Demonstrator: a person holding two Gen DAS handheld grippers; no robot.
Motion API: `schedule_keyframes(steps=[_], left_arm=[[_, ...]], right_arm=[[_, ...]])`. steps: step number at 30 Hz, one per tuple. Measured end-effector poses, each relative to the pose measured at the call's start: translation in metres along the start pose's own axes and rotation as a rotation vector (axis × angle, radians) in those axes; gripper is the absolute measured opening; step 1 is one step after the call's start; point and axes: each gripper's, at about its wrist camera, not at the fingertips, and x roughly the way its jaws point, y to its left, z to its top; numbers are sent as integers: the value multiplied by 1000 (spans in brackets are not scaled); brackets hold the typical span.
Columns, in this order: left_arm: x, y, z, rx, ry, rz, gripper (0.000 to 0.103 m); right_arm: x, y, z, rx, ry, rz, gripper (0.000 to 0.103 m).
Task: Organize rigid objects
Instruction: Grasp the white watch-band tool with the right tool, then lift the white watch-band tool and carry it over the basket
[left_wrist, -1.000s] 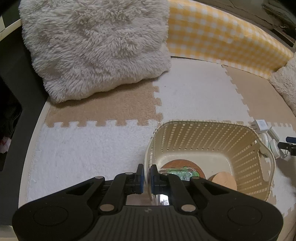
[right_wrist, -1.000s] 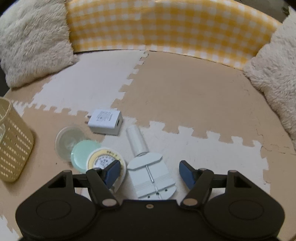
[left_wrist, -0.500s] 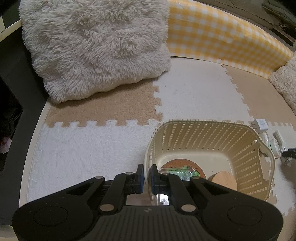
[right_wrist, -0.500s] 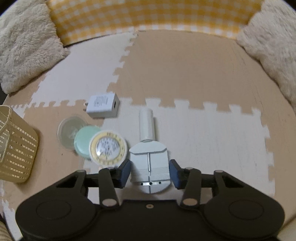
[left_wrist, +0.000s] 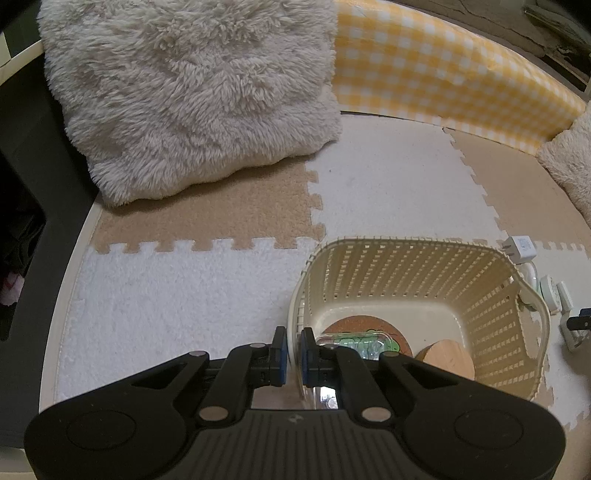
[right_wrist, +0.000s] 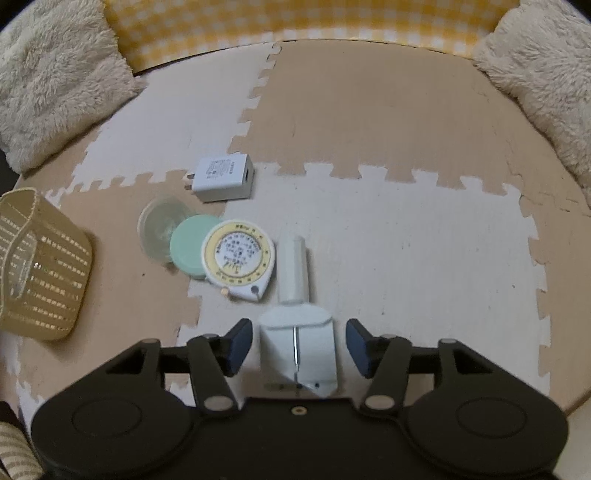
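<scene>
Left gripper (left_wrist: 290, 350): fingers clenched on near rim of cream basket (left_wrist: 495, 280). Basket contents half hidden: cork coaster (left_wrist: 345, 326), clear case, wooden disc (left_wrist: 448, 358).

Right gripper (right_wrist: 298, 345): fingers released, straddling white tool (right_wrist: 297, 349), not touching; tool's near end hidden under gripper. Right view alone shows tape measure (right_wrist: 238, 258), green lid (right_wrist: 190, 245), charger (right_wrist: 223, 177) on floor mat (right_wrist: 406, 240).

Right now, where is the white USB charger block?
In the right wrist view the white USB charger block lies flat on the foam mat, left of centre, just beyond the clear lid and green tin.
</scene>
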Motion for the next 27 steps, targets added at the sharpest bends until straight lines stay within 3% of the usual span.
schedule_keyframes(steps=[8,10,12,19,27], left_arm=[[0,0,0,1,0,0,8],[0,0,0,0,0,0,8],[0,0,0,1,0,1,7],[0,0,0,1,0,0,7],[0,0,0,3,0,2,7]], right_arm=[[9,4,0,-5,12,-8,60],[9,7,-1,-26,13,-26,57],[9,9,-1,-45,11,-42,48],[6,9,-1,-52,11,-55,47],[-22,8,6,-46,-105,-79,47]])
